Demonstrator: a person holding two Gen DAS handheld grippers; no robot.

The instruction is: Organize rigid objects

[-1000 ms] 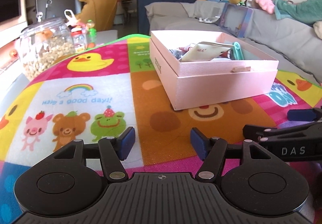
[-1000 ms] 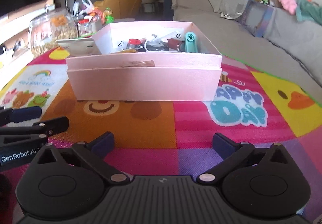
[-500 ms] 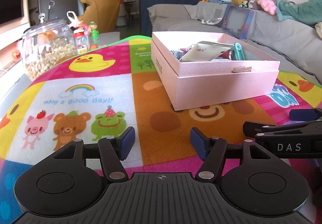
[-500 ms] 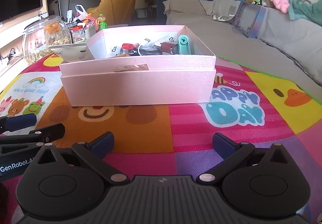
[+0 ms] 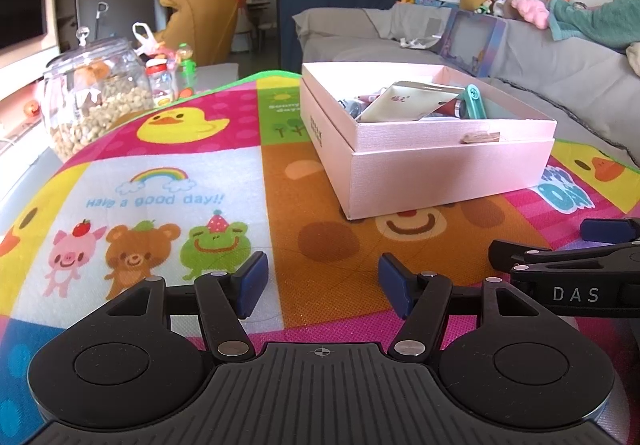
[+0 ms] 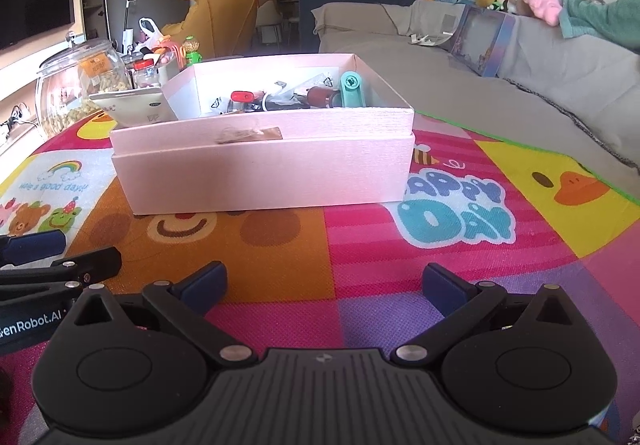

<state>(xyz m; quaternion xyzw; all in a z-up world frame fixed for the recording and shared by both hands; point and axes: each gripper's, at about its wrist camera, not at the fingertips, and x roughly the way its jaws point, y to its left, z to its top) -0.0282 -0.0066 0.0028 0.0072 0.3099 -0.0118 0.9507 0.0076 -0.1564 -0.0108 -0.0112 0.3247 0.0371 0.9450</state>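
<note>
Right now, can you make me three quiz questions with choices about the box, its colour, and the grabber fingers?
1. Where is the teal tool?
A. inside the box
B. on the sofa
C. on the mat

2. What colour is the box?
A. blue
B. pink
C. green

3. How are the left gripper fingers?
A. squeezing a jar
B. shut tight
C. apart, nothing between

Answers:
1 A, it leans against the box's inner wall.
2 B, its walls are pale pink.
3 C, only the play mat shows between them.
</note>
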